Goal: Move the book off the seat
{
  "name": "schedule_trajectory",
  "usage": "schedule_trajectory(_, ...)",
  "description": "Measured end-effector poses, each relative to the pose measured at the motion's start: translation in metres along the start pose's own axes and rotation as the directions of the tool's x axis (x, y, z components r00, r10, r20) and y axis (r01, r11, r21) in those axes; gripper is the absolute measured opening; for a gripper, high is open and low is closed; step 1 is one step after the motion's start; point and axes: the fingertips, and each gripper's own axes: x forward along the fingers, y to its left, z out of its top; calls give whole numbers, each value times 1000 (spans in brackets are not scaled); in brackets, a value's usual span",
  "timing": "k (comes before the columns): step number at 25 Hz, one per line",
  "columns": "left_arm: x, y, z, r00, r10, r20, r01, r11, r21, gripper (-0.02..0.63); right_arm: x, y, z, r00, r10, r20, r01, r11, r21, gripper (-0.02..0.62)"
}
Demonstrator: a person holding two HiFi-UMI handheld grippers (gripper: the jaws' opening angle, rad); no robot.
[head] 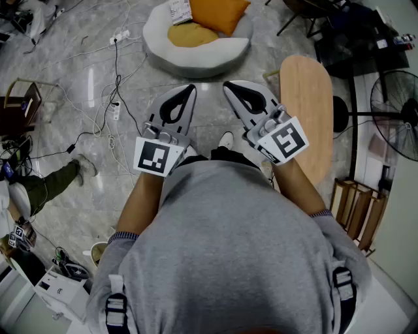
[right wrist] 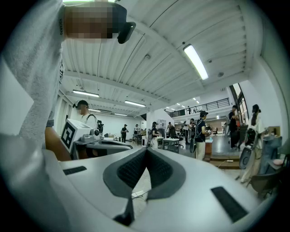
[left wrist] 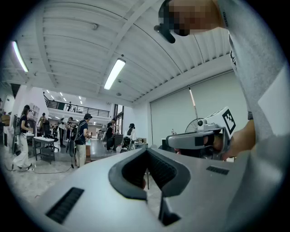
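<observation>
Book [head: 180,10] on seat [head: 196,55], cut off by top edge. Left claw [head: 191,87], right claw [head: 227,85] both closed, empty, side by side. Floor [head: 208,104] between claws and seat.

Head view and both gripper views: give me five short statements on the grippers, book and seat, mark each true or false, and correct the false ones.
1. The left gripper and right gripper are both shut and empty. True.
2. The book is held in the right gripper. False: it lies on the round white seat.
3. Orange cushions lie on the seat. True.
4. The left gripper touches the seat. False: both grippers are held clear of it, in front of the person's chest.
5. A fan stands at the head view's right edge. True.
</observation>
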Motion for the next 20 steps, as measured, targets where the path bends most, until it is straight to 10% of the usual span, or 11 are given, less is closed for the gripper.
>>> schedule_trajectory(20,-11,23,-33,991,51,-122,-62,995,-84,11,18,3,-18,997,-23,-71,29,996,82,19)
